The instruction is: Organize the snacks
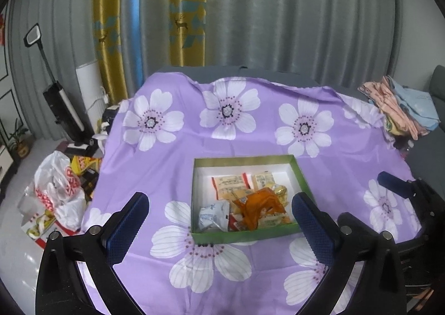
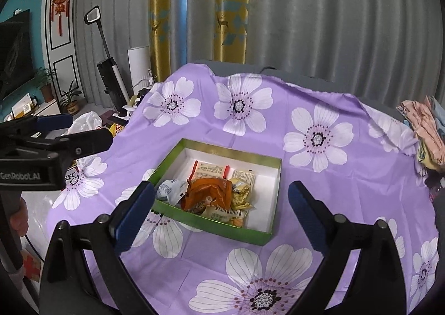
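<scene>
A green box with a white inside sits on the purple flowered cloth. It holds several snack packets: an orange bag, a white crumpled packet and beige packets. The box also shows in the right wrist view, with the orange bag in its middle. My left gripper is open and empty, above the box's near side. My right gripper is open and empty, just short of the box. The right gripper also shows at the right edge of the left wrist view.
White plastic bags and snack packaging lie on the floor to the left of the table. A pile of folded clothes sits at the table's far right. A vacuum stands by the curtains. My left gripper shows at the left.
</scene>
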